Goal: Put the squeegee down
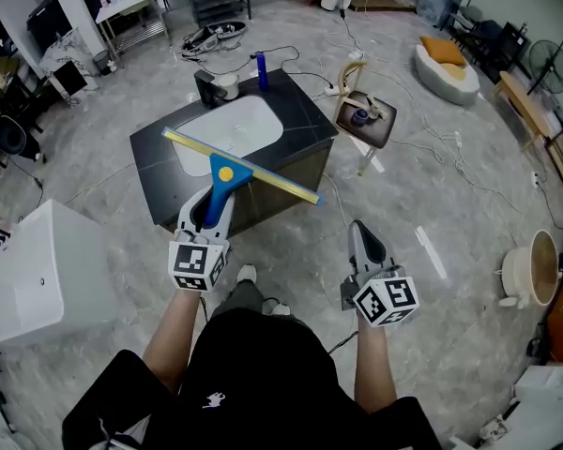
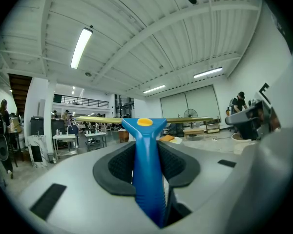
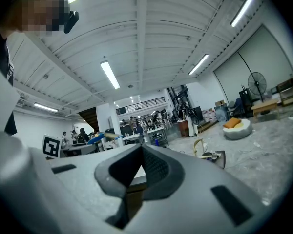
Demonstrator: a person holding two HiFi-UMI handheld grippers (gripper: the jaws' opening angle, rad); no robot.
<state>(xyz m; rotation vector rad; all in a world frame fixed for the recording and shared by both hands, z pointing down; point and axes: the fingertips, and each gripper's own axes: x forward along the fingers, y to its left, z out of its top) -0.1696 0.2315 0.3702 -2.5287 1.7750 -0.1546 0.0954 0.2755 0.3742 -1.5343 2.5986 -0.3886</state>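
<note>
Over the near edge of the desk (image 1: pixel 158 174) we note the squeegee (image 1: pixel 227 178): blue handle with a yellow button, and a yellow-green blade lying crosswise from the desk's left side out past its near right corner. We cannot tell whether the blade touches the desk top. The left tool (image 1: pixel 212 206) is clamped on the blue handle, jaws partway apart with a pad pressed on each side of it, pointing level toward the desk. The right tool (image 1: pixel 367 240) holds nothing, its tips meeting; it hangs over the floor off the desk's near right corner, well apart from it. A white basin (image 1: pixel 227 125) is sunk into the desk top. A blue bottle (image 1: pixel 262 70) stands upright at the desk's far edge. A small brown table (image 1: pixel 368 120) stands near the desk's right side.
</note>
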